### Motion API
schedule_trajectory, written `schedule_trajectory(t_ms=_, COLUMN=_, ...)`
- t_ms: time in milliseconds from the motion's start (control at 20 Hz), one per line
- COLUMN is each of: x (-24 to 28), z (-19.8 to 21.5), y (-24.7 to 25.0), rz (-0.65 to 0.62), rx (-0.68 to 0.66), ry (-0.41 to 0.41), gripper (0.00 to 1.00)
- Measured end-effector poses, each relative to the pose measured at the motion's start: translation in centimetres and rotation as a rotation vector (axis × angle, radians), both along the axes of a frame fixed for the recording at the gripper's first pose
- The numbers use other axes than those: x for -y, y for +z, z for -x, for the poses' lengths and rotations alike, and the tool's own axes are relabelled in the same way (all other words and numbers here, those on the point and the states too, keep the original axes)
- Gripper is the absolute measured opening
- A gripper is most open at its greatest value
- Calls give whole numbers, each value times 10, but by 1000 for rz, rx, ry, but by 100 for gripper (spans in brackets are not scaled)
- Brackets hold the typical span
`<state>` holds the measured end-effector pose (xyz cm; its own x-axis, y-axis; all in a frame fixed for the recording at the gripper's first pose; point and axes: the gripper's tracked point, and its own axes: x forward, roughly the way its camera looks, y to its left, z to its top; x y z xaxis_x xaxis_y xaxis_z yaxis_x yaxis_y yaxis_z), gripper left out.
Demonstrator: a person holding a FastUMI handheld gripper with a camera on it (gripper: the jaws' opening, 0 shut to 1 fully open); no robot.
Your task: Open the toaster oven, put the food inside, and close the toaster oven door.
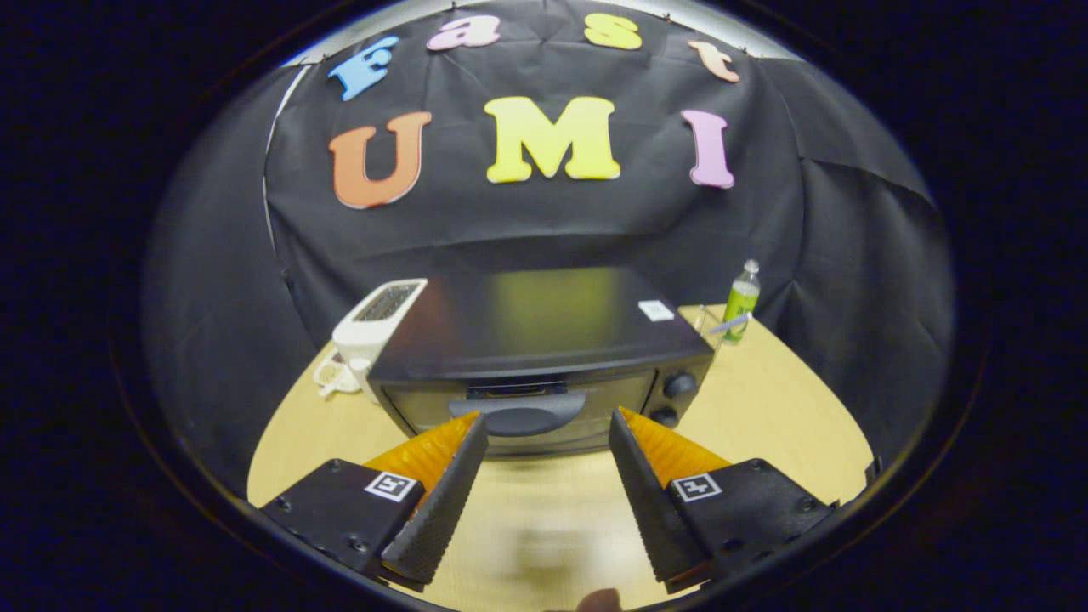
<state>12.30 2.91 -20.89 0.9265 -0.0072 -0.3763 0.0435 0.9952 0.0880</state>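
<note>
A black toaster oven (544, 340) stands on the light wooden table (765, 399) with its glass door shut. Its curved dark handle (518, 416) runs across the top of the door, and two knobs (678, 387) sit to the handle's right. My gripper (548, 421) is open, with nothing between its fingers. Its fingertips (473, 425) are just in front of the door, level with the handle, one tip on either side of it. A small rounded bit of something (600, 600) peeks in below the fingers; I cannot tell what it is.
A white pop-up toaster (374, 327) stands close against the oven's left side. Behind the oven on the right are a green plastic bottle (741, 299) and a clear glass with a straw (712, 325). Bare table lies to the oven's right.
</note>
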Motion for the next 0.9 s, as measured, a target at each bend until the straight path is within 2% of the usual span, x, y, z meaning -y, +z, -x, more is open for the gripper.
schedule_trajectory(t_ms=250, x=17, z=26, y=120, rz=-30, rx=180, ry=2, gripper=94)
schedule_trajectory(t_ms=450, x=30, z=55, y=188, rz=-26, rx=300, ry=-8, gripper=98)
schedule_trajectory(t_ms=650, x=22, z=100, y=214, rz=-11, rx=353, ry=20, gripper=100)
schedule_trajectory(t_ms=900, x=18, z=141, y=215, rz=-30, rx=362, ry=13, gripper=100)
